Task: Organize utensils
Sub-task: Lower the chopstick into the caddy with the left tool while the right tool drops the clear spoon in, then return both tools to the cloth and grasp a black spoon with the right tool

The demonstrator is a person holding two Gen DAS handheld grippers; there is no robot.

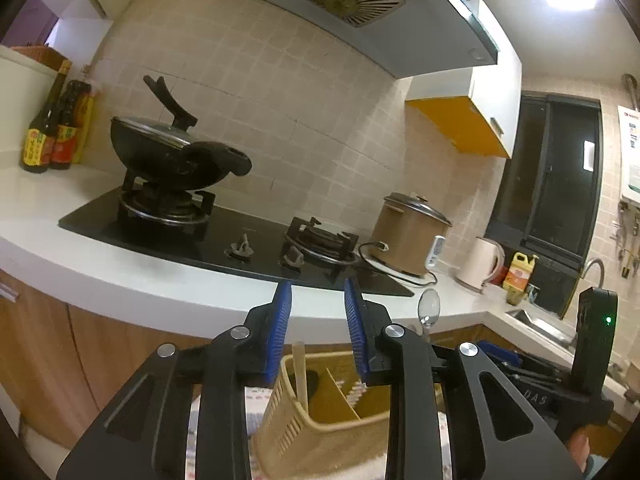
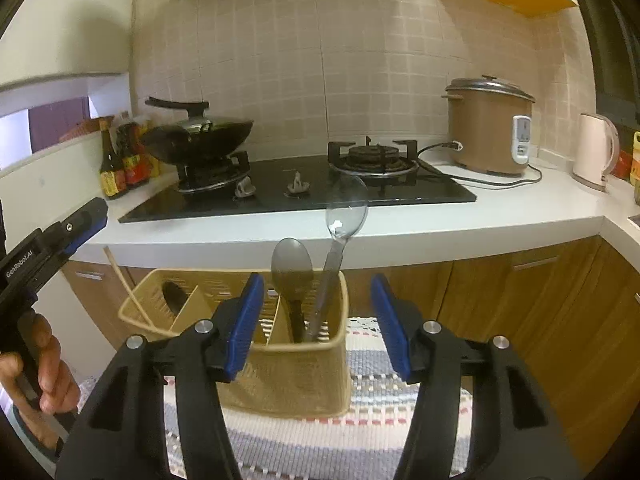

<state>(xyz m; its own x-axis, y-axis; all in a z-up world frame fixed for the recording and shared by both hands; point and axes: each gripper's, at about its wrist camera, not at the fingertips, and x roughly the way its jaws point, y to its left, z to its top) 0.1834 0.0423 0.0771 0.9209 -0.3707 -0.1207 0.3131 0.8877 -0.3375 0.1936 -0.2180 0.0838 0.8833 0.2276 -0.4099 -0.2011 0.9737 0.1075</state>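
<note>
Both the right gripper [image 2: 318, 322] and left gripper [image 1: 318, 330] hang empty, jaws spread, just above the beige slotted plastic caddy [image 2: 288, 372]. It already holds a clear plastic spoon [image 2: 346, 208], a grey spoon [image 2: 292, 266] and a chopstick [image 2: 120, 280] — apparently nearly finished.

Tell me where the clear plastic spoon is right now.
In the right wrist view, the clear plastic spoon stands upright in the right compartment of the beige utensil basket, just right of the grey spoon.
</note>
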